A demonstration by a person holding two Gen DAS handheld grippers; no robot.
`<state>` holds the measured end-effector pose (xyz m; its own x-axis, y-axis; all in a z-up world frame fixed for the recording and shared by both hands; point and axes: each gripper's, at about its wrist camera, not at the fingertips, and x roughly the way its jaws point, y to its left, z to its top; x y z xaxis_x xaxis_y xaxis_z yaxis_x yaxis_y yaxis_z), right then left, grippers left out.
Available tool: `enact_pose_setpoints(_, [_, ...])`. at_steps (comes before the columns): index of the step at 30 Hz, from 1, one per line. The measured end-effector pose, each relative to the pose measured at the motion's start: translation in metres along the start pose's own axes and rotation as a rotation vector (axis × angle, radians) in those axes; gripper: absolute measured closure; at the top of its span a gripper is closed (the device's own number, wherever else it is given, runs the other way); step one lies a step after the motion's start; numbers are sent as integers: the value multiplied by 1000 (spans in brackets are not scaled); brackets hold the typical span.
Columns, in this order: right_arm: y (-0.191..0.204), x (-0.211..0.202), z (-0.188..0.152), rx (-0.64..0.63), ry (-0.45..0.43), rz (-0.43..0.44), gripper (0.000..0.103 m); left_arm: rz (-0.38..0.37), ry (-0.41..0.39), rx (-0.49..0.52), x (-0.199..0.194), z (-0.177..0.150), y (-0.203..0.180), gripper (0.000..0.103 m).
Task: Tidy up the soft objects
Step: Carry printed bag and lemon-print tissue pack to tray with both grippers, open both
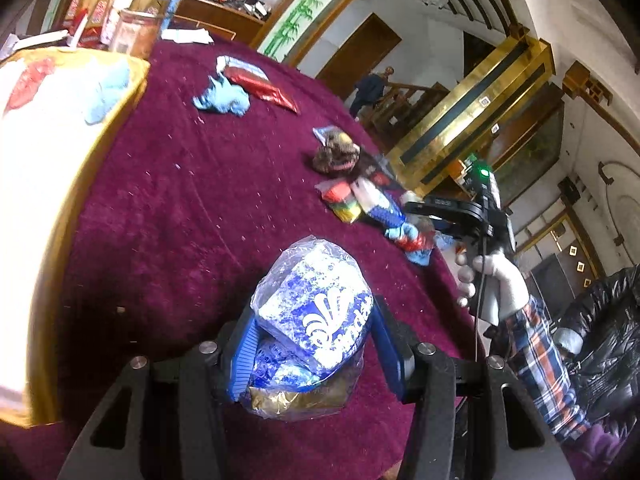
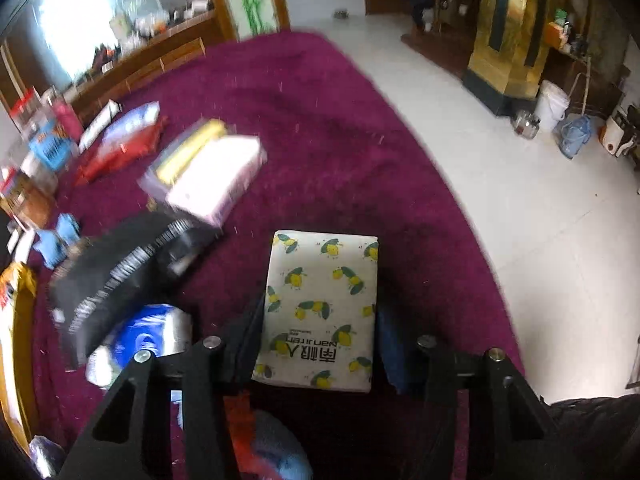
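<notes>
Left wrist view: the left claw (image 1: 312,354) grips a blue-and-white plastic-wrapped pack (image 1: 316,320) above the maroon counter (image 1: 180,200), apparently carrying it for sorting.

Right wrist view: the right claw (image 2: 320,344) straddles a lemon-print tissue pack (image 2: 320,304) on the counter; whether the pads press cannot be told.

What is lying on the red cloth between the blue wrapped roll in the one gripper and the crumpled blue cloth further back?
Nothing: in the left wrist view the stretch between the blue wrapped roll and the crumpled blue cloth is bare red cloth, only flecked with lint.
</notes>
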<state>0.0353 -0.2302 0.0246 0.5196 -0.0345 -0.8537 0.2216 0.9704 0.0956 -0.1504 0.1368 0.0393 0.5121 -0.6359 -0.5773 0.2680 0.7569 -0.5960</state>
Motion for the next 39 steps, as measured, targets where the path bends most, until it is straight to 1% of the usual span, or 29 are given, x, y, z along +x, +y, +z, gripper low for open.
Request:
enact_pose_setpoints(2, [-3,-23,-1,10,-67,16,53,-6,-26,0,-16,4,3,48])
enact_pose_setpoints(4, [2,-50,-3,1,-131,42,53,6,-68,2,-34,9,9,48])
enact_pose_setpoints(6, [12,-72,-6,-20,-168,88,52,43,-114,-7,-57,15,22,48])
enact_pose_setpoints(8, [32,-92,-10,-62,-187,154,52,116,-151,-28,-76,21,42,47])
enact_pose_setpoints(11, [77,-105,-19,-143,-176,267,52,248,-167,-87,-97,29,79,47])
enact_pose_setpoints(13, [118,-106,-27,-207,-146,343,52,293,-167,-109,-104,33,97,47])
enact_pose_setpoints(14, [135,-104,-30,-229,-129,376,52,331,-164,-123,-108,39,108,47])
enact_pose_setpoints(17, [202,-94,-46,-315,-54,480,52,375,-164,-150,-112,53,130,47])
enact_pose_setpoints(19, [247,-89,-60,-387,-21,519,52,380,-162,-175,-112,62,141,47])
enact_pose_setpoints(22, [303,-85,-78,-473,22,571,52,376,-152,-209,-102,79,152,47])
enact_pose_setpoints(25, [345,-78,-90,-532,56,600,52,373,-140,-251,-87,97,169,47])
enact_pose_setpoints(27, [364,-74,-93,-557,71,612,52,379,-141,-317,-79,109,186,47])
enact_pose_setpoints(29, [385,-67,-97,-574,84,610,52,353,-122,-362,-71,116,199,42])
enact_pose_setpoints(31, [395,-61,-98,-588,99,603,52,361,-100,-398,-67,119,205,36])
enact_pose_setpoints(32, [400,-55,-99,-596,105,594,52,362,-98,-416,-68,119,208,36])
enact_pose_setpoints(34, [406,-46,-100,-618,119,576,52,330,-130,-446,-76,115,210,35])
enact_pose_setpoints(35, [409,-42,-101,-626,125,571,52,303,-173,-470,-85,110,211,32])
enact_pose_setpoints(36, [412,-38,-102,-634,133,564,52,291,-199,-484,-89,108,212,31])
enact_pose_setpoints(39, [424,-30,-105,-674,140,523,52,230,-294,-550,-112,95,215,30])
